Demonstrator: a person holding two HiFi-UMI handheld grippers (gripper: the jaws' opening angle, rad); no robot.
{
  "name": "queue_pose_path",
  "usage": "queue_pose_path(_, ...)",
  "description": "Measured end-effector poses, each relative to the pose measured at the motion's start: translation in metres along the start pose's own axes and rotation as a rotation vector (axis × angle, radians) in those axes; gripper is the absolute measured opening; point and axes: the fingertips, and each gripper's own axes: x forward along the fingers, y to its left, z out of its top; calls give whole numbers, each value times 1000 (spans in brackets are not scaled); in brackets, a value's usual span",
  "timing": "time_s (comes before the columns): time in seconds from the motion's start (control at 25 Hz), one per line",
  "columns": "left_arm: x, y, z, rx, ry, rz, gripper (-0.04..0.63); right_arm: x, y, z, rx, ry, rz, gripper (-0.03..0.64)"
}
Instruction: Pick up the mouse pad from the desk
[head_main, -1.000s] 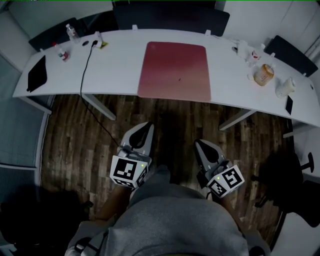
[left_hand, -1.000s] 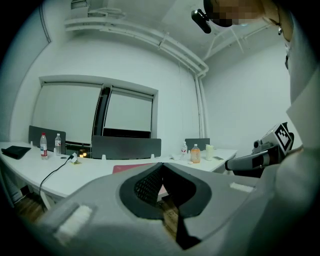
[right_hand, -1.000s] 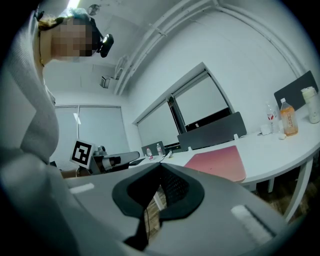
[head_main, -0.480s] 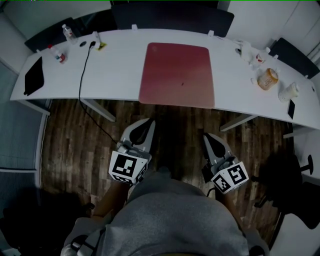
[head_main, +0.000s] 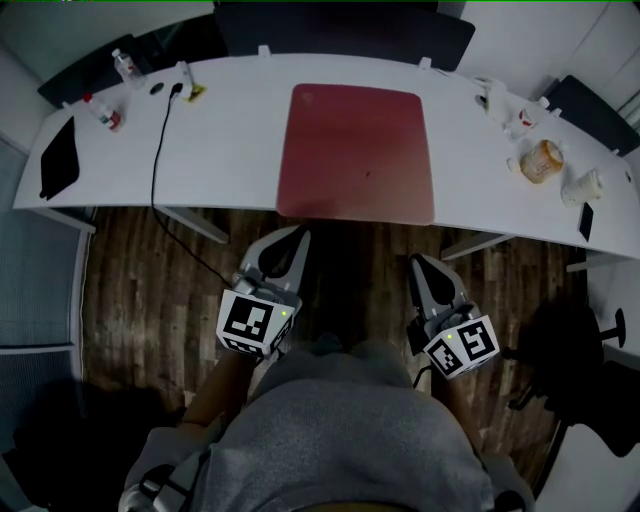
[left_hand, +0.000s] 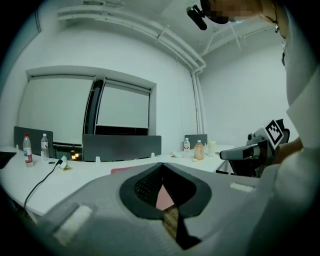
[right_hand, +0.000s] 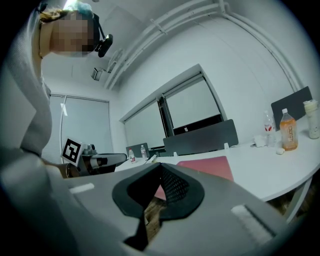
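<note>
The mouse pad (head_main: 358, 152) is a large red-pink sheet lying flat in the middle of the white desk (head_main: 230, 150). It reaches to the desk's near edge. Both grippers hang over the wooden floor, short of the desk and apart from the pad. My left gripper (head_main: 298, 238) points at the pad's near left corner and is shut with nothing in it. My right gripper (head_main: 417, 262) sits below the pad's near right corner, also shut and empty. The left gripper view shows the pad (left_hand: 122, 170) as a thin pink strip beyond my left gripper (left_hand: 161, 165). The pad (right_hand: 207, 166) lies ahead of my right gripper (right_hand: 161, 166).
Two bottles (head_main: 122, 66), a black tablet (head_main: 58, 157) and a black cable (head_main: 158, 160) occupy the desk's left end. An orange bottle (head_main: 541, 160), a cup (head_main: 583, 185) and small items sit at its right end. A dark divider screen (head_main: 340, 25) stands behind the desk.
Both grippers have moved forward toward the desk's near edge, still shut. The desk and pad now sit closer in the head view.
</note>
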Motion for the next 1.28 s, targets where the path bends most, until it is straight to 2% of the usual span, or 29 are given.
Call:
queue_pose_path(0.16, 8, 1, -4, 25, 8, 2, 0, 3, -9, -12, 10, 36, -1, 2)
queue_pose_path(0.32, 19, 8, -18, 66, 34, 24, 0, 10, -26, -20, -50, 88, 18, 2)
queue_pose_path(0.44, 26, 10, -36, 84, 105, 20, 2, 18, -36, -31, -121, 155, 47, 2)
queue_pose_path(0.56, 32, 8, -55, 162, 172, -1, 43, 28, -51, -51, -202, 255, 69, 2)
queue_pose_path(0.64, 40, 6, -69, 218, 228, -23, 102, 35, -59, -65, -269, 320, 93, 67)
queue_pose_path(0.76, 54, 5, -93, 333, 302, -49, 158, 47, -69, -81, -397, 381, 116, 94)
queue_pose_path(0.88, 66, 6, -117, 489, 387, -74, 193, 58, -80, -103, -564, 446, 130, 121)
queue_pose_path(0.96, 75, 6, -131, 579, 428, -85, 193, 65, -87, -121, -662, 501, 149, 135)
queue_pose_path(1.12, 93, 11, -154, 669, 474, -93, 210, 83, -97, -148, -847, 579, 211, 158)
queue_pose_path(1.28, 108, 16, -184, 706, 569, -121, 245, 98, -112, -174, -987, 645, 233, 207)
